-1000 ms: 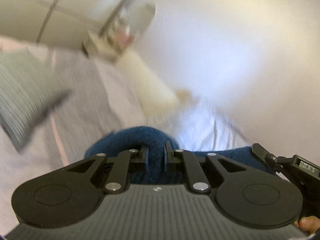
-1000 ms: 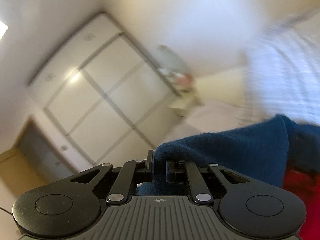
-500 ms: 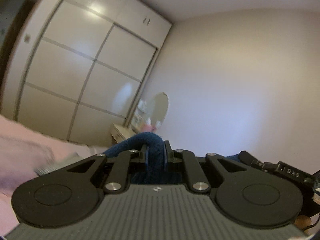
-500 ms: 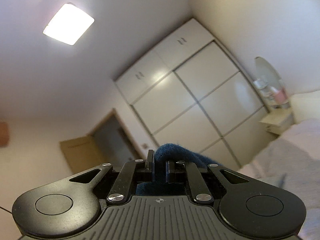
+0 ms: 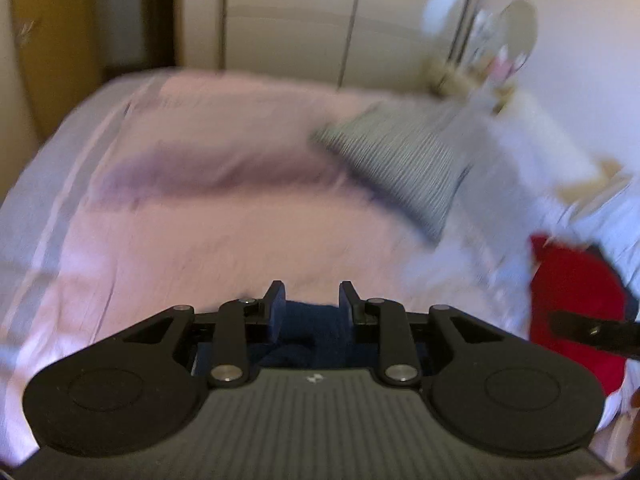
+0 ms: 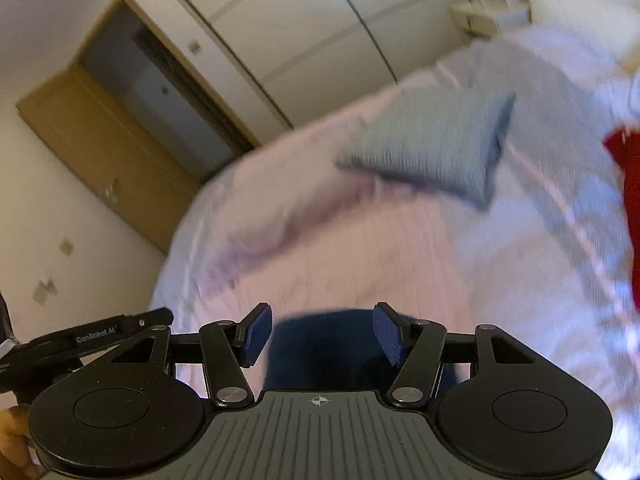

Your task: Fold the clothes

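A dark blue garment [image 5: 308,322] lies low between the fingers of my left gripper [image 5: 312,298], whose jaws are opening; the pads stand a little off the cloth. In the right wrist view the same blue garment [image 6: 320,346] sits under my right gripper [image 6: 320,322], whose jaws are opening wide, with clear gaps between cloth and pads. Both grippers point down at the pink bed sheet [image 5: 180,240]. Most of the garment is hidden below the gripper bodies.
A grey striped folded piece [image 5: 400,168] [image 6: 432,148] lies farther up the bed. A red garment [image 5: 568,280] [image 6: 628,200] lies at the right. White wardrobe doors [image 6: 320,32] and a brown door [image 6: 92,132] stand beyond the bed. A hand [image 6: 12,444] shows at the lower left.
Both grippers swung from facing the wardrobe and ceiling down onto the bed. Their jaws, shut on the blue garment before, have parted, the right one widely.
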Demonstrator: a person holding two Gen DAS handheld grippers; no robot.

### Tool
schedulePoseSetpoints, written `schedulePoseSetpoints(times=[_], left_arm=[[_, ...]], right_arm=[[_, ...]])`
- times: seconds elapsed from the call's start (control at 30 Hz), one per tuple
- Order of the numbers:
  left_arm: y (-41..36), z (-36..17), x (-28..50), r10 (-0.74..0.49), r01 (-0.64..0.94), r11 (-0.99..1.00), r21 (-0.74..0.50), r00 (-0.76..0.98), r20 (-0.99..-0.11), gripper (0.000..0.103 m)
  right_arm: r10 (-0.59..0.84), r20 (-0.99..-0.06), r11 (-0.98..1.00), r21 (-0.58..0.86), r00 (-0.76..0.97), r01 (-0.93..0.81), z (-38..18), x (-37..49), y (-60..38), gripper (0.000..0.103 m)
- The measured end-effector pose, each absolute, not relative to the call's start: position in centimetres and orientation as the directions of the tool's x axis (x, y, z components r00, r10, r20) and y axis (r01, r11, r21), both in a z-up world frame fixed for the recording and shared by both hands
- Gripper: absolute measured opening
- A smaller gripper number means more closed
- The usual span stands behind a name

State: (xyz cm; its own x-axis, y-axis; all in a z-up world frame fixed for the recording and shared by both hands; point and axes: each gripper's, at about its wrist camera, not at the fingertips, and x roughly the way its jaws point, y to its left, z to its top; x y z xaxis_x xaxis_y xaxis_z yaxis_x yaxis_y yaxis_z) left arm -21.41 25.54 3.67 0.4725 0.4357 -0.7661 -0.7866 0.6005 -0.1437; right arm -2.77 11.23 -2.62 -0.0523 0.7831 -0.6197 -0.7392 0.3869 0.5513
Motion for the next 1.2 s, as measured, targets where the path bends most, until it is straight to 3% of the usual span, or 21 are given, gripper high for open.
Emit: schedulePoseSetpoints(times=[0.37, 0.5, 0.77, 1.2], left_arm=[[17.8, -3.6, -32.6, 0.429, -0.879, 0.477, -0.005, 0.238, -0.872, 0.027], [13.4, -4.2, -31.4, 0.458, -0.857, 0.512, 0.061, 0.212, -0.863, 0.036], [6.0, -4.9, -32.8, 0.476, -0.852, 0.509, 0.126, 0.156, -0.866, 0.037], [2.3, -4.9, -38.0, 0.507, -0.887, 0.424, 0.180, 0.068, -0.860, 0.040]], right_arm=[[0.557, -0.831, 0.378, 0.265, -0.012, -0.887, -10.9, -9.4, 5.8, 0.060], [0.549, -0.835, 0.349, 0.259, -0.027, -0.901, -10.3, -11.0, 1.1, 0.060], [0.526, -0.848, 0.343, 0.287, -0.070, -0.894, -10.8, -12.9, -4.8, 0.060], [0.537, -0.836, 0.304, 0.316, -0.112, -0.899, -10.7, -15.8, -9.1, 0.060]])
